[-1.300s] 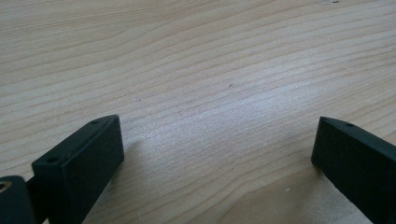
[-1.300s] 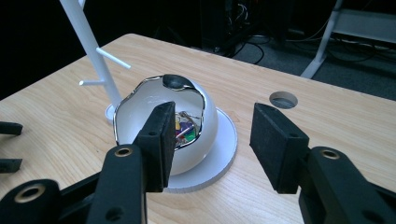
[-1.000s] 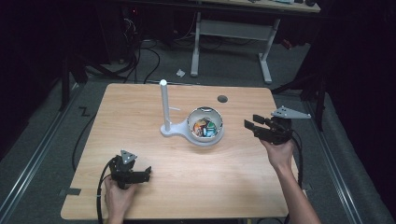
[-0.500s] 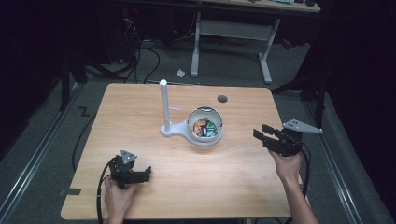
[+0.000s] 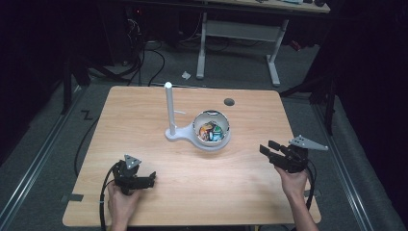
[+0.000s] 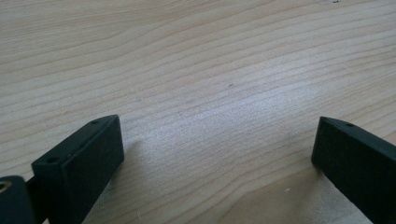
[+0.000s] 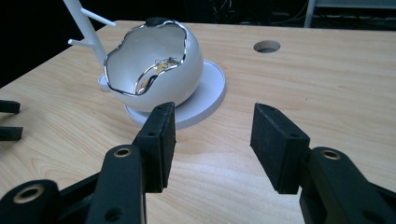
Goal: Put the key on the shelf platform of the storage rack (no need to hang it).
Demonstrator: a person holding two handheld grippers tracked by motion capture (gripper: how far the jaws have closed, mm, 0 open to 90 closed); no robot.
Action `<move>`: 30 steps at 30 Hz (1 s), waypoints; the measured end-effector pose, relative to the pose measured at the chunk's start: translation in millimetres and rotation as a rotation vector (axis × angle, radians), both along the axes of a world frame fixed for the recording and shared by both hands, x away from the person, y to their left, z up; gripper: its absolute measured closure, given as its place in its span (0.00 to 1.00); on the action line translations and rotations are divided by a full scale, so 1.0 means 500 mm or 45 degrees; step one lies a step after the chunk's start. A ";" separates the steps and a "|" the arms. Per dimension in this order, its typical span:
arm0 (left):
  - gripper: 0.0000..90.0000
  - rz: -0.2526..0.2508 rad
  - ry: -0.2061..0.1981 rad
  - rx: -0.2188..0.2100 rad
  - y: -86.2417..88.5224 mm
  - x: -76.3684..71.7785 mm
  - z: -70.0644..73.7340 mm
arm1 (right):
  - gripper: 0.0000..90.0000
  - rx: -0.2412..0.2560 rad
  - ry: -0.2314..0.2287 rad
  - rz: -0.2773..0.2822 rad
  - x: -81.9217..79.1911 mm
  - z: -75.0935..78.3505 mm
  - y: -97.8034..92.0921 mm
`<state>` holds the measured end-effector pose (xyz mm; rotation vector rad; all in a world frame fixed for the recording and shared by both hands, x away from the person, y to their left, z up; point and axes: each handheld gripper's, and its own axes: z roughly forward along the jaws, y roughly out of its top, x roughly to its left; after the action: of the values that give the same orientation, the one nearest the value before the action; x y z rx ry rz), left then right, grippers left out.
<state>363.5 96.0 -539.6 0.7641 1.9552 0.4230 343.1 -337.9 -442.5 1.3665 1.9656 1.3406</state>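
A white egg-shaped bowl [image 5: 211, 130] with a jagged silver rim sits on a round white base, and a thin white post [image 5: 169, 108] rises at its left. Small colourful items lie inside the bowl. My right gripper [image 5: 267, 147] hovers open over the table's right side and points at the bowl from a short way off. In the right gripper view the bowl [image 7: 154, 65] stands beyond the open right gripper [image 7: 212, 135], which holds nothing. My left gripper [image 5: 151, 179] rests open near the front left. The left gripper [image 6: 217, 144] has bare wood between its jaws.
The wooden table [image 5: 144, 115] has a round cable hole [image 5: 229, 102] near its far edge, behind the bowl. Cables and a white desk frame [image 5: 240, 33] stand on the dark floor past the table. The left gripper's fingertips [image 7: 9, 119] show at the left edge of the right gripper view.
My right gripper has drawn back from beside the bowl toward the front right of the table and dropped lower. The left gripper has stayed where it was.
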 end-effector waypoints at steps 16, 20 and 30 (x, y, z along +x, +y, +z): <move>0.03 -0.001 0.000 0.001 0.000 0.000 0.000 | 0.55 -0.009 0.065 -0.002 -0.011 -0.071 0.019; 0.03 0.001 0.000 -0.001 0.000 0.000 0.000 | 0.55 -0.027 0.074 -0.002 -0.012 -0.085 0.027; 0.03 0.001 0.000 0.000 0.000 0.000 0.000 | 0.54 -0.058 0.101 0.003 -0.010 -0.112 0.040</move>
<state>363.5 96.0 -539.6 0.7635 1.9557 0.4228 337.9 -318.1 -498.6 1.4165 2.0374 1.2524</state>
